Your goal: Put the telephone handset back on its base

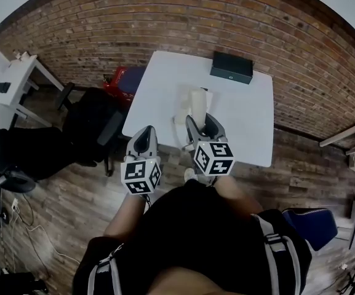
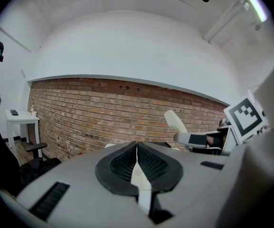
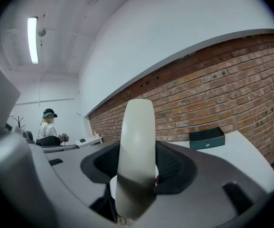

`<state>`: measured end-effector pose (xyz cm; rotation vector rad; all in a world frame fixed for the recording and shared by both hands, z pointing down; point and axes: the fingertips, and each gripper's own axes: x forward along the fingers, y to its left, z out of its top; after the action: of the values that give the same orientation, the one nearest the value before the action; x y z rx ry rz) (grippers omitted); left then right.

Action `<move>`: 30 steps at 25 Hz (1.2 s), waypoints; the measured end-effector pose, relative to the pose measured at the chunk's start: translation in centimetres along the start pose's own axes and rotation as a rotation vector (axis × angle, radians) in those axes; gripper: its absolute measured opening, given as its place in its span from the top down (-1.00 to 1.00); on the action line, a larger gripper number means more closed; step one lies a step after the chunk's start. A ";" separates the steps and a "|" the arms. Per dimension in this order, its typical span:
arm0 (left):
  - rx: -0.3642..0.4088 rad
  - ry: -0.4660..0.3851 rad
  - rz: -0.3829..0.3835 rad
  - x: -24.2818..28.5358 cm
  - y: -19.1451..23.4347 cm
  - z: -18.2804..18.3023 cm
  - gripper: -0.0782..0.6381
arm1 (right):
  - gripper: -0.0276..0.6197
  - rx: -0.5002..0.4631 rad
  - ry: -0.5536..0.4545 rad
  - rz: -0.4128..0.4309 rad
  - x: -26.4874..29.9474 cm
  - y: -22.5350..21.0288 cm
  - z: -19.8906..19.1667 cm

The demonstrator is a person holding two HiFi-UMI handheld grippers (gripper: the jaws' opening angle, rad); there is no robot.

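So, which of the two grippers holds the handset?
The right gripper: its jaws are clamped on the white handset. The left gripper is shut, with nothing between its jaws.

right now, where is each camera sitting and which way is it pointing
Head view: on the person's head, looking steeply down at the white table; shows both arms, dark top, left hand-held gripper and right hand-held gripper.
Left gripper view: on the left one, facing the brick wall; its jaws together.
Right gripper view: on the right one, facing that wall, jaws clamping the handset.
Shared: the dark box shows in head and right gripper views.
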<state>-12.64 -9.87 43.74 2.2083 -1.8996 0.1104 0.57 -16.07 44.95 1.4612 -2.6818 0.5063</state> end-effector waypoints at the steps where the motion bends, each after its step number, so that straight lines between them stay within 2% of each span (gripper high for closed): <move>1: -0.003 0.006 0.000 1.2 0.0 0.2 0.77 | 0.31 0.003 0.007 -0.001 0.9 -0.7 0.3; 11: -0.005 0.030 0.023 12.2 -1.2 2.1 0.77 | 0.31 0.043 0.103 0.021 8.0 -7.7 1.4; 19: 0.008 0.087 0.009 17.1 -1.4 1.9 0.77 | 0.31 0.117 0.178 0.023 11.7 -10.9 0.5; 30: 0.048 0.154 -0.151 21.4 -0.2 0.9 0.77 | 0.31 0.257 0.225 -0.188 15.0 -13.9 -2.3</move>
<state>-9.10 -30.69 47.17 2.2929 -1.6613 0.2941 3.43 -34.50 53.71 1.5865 -2.3468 0.9658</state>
